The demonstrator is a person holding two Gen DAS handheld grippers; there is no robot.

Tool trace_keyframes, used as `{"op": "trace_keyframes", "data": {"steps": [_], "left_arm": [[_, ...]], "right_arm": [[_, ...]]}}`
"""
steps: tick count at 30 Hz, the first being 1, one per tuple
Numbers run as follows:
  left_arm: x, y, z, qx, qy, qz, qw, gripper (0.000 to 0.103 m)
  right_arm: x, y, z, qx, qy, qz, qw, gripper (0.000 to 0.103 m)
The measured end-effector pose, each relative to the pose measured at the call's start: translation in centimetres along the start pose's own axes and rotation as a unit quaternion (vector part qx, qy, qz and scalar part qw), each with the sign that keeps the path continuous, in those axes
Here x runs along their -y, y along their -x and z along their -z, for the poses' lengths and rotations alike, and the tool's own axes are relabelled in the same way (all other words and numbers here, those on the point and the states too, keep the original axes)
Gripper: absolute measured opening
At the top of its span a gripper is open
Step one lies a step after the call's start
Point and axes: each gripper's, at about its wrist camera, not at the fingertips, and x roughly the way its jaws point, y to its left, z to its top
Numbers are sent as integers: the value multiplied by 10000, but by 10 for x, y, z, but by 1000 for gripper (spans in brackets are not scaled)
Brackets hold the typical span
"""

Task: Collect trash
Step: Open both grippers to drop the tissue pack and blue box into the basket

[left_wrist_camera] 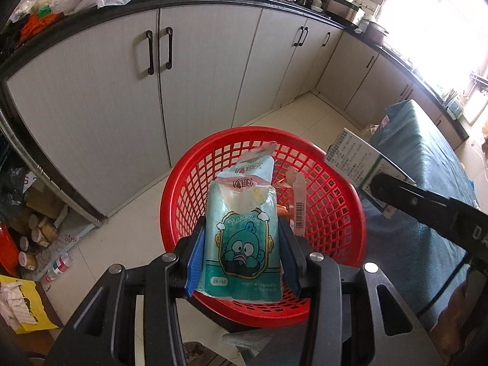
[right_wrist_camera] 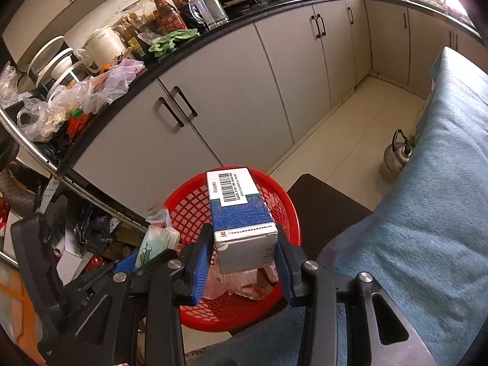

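Note:
My left gripper (left_wrist_camera: 241,238) is shut on a teal tissue pack (left_wrist_camera: 242,241) with a cartoon face, held over the red mesh basket (left_wrist_camera: 332,213). Torn wrappers (left_wrist_camera: 297,204) lie inside that basket. In the right wrist view my right gripper (right_wrist_camera: 244,244) is shut on a blue-and-white carton (right_wrist_camera: 241,216) with a barcode, above the same red basket (right_wrist_camera: 286,213). That carton (left_wrist_camera: 357,161) and a right finger (left_wrist_camera: 421,201) show at the right of the left wrist view. The tissue pack (right_wrist_camera: 155,238) and the left gripper's frame appear at the lower left of the right wrist view.
Grey kitchen cabinets (left_wrist_camera: 189,85) under a black counter (right_wrist_camera: 152,64) crowded with plastic bags, bottles and pots stand behind the basket. A blue-green cloth-covered surface (right_wrist_camera: 442,198) fills the right. A metal kettle (right_wrist_camera: 396,155) sits on the tiled floor. Jars and clutter (left_wrist_camera: 33,238) lie at the left.

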Motion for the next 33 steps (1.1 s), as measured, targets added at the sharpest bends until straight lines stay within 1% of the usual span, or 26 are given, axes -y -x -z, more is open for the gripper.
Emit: {"op": "trace_keyframes", "data": {"steps": [4,10,12,17,18,19,22,25,31,33], "left_arm": [[-2,-1,1,-8,22,24,10000,43],[-7,0,1,-9,104,92,9999,44],[-8,2,2,13,106,78,9999,46],[-8,5,2,12,121,104,9999,50],[-8,5,2,8,116,116,9999,53],[-7,6,2,9,107,144,9998,58],[-5,10,3,33,108,205,9997,66],[-1,15,3,50,113,245,9996,66],[11,27,5,140,21,158,9998,67],[16,32,5,180,-35,141,9997,67]], "right_arm": [[-3,-7,-3,-28,11,75,10000,42],[-9,-13,-7,-58,27,40,10000,43],[-6,-12,-7,-40,-45,-71,10000,46],[-5,-9,-9,1,-124,-144,9998,50],[-4,-7,-8,16,-151,-148,9998,51],[-2,-6,-8,30,-189,-159,9997,52],[5,1,-5,75,-300,-144,9994,52],[14,9,-3,127,-400,-133,9990,52],[31,33,2,322,-589,-56,9977,53],[37,42,5,401,-646,-134,9970,54]]}}
